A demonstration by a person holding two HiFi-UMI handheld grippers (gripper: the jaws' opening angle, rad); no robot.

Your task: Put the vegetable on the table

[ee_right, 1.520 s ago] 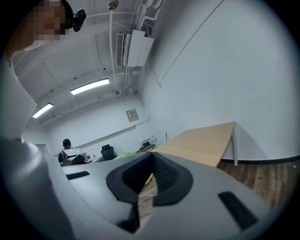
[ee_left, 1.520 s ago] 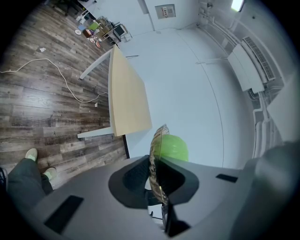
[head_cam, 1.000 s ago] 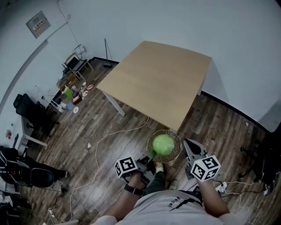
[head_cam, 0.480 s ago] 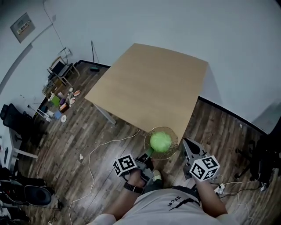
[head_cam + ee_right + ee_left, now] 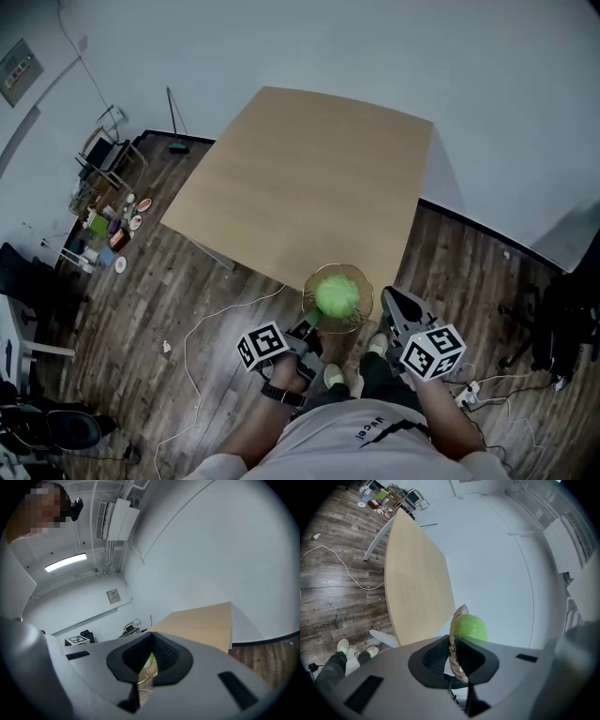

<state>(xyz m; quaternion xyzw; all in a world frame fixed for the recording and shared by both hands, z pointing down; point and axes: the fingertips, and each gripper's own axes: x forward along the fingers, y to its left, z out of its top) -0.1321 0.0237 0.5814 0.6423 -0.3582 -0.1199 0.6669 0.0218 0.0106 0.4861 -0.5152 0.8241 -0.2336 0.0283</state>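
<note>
The left hand-held gripper (image 5: pixel 310 330) is clamping the rim of a bowl (image 5: pixel 364 309) that holds the green vegetable (image 5: pixel 337 294), at the counter (image 5: pixel 300 178)'s near edge. The right hand-held gripper (image 5: pixel 392 302) is hanging closed and empty beside it. The approach seems to be in hand; next, the bowl needs lowering onto the counter.

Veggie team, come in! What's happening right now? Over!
Left tool clamped on bowl rim, green vegetable inside. Right tool empty, jaws nearly together. Bowl at table edge, nothing in the way.
</note>
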